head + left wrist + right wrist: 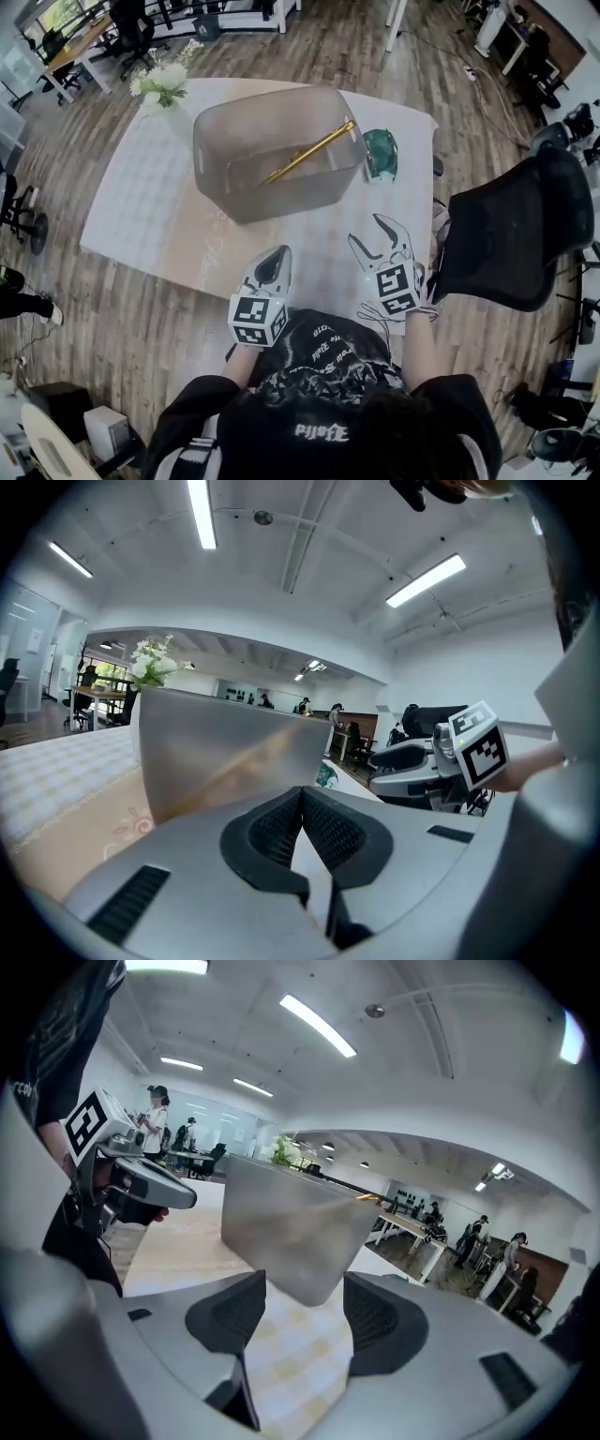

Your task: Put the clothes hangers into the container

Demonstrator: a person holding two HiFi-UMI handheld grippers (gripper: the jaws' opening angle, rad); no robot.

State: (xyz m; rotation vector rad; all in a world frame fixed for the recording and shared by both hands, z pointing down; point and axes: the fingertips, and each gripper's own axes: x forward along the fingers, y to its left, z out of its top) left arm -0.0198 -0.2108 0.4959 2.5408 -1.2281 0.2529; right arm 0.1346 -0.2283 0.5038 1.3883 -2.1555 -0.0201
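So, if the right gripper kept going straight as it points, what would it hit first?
Probably the container: it stands straight ahead of the right gripper, with only bare tablecloth between, though depth is unclear.

The container (277, 155) is a smoky, translucent grey and the clothes hanger (309, 152) is gold. The tabletop (141, 202) is white with a faint check, crossed by a pale tan band with swirls. The left tool (279, 255) and right tool (367, 230) are light grey with black ribbed pads (277, 832) and black-and-white marker cubes (256, 320). The flowers (164, 82) are white, the object (381, 153) teal-green, the chair (511, 234) black, the floor (94, 309) brown wood-grain
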